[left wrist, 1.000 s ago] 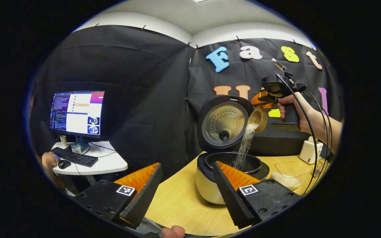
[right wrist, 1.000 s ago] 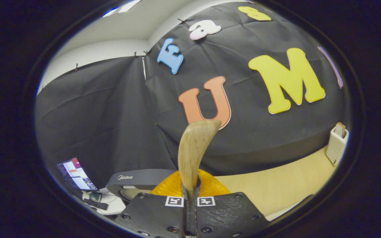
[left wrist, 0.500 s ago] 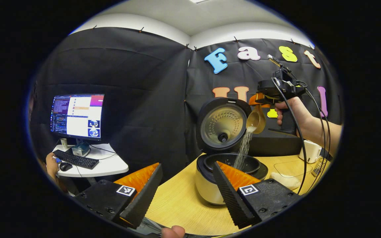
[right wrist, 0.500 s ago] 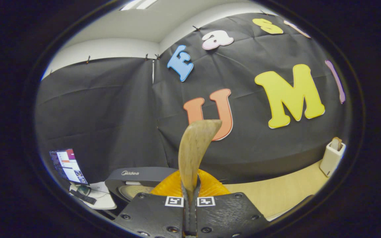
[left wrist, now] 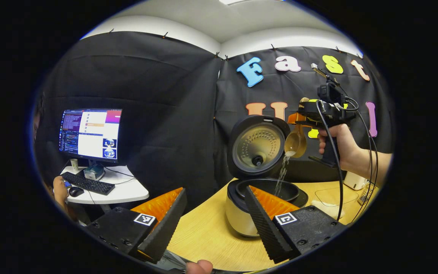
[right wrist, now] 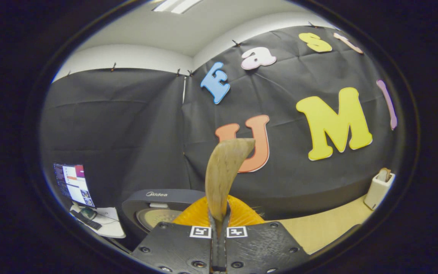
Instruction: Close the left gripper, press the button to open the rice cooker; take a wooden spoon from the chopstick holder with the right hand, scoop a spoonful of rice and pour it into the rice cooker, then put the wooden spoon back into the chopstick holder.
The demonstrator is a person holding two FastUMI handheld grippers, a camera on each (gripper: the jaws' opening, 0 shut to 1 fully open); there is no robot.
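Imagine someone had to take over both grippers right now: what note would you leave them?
Left gripper: open, holding nothing, low over the table in front of the rice cooker.
Right gripper: shut on the wooden spoon, tipped above the cooker.
Done: the lid stands open; a thin stream of rice falls from the spoon's bowl into the pot.
Left: let the spoon empty, then carry it to the chopstick holder on the table's right side and put it back in.
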